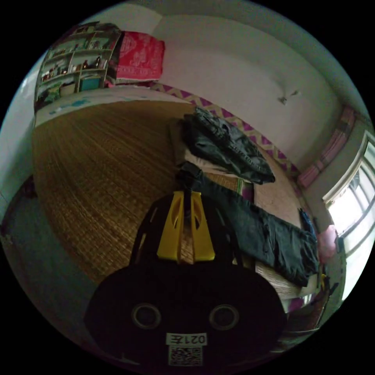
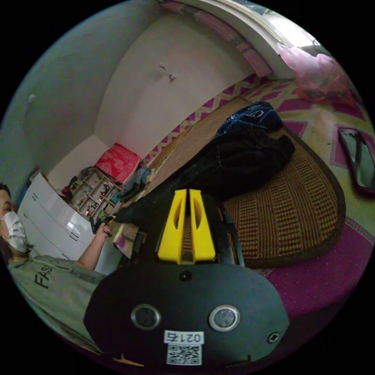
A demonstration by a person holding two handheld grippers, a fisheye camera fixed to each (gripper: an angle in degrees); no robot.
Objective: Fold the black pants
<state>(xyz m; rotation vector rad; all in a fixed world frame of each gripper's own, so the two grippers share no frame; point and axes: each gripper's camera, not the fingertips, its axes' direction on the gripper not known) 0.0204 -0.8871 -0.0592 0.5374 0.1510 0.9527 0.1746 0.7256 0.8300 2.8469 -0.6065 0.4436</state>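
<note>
pinching black pants (image 1: 258, 230) hem, left claw (image 1: 186, 193), right claw (image 2: 188, 191) likewise, woven mat (image 1: 101, 164) beneath

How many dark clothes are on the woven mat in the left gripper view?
2: the black pants stretched out from the left gripper, and a crumpled dark garment beyond them by the wall. More may be hidden underneath.

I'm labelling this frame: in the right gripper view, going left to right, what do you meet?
Person → white drawers → red cloth → right gripper → black pants → mirror.
</note>
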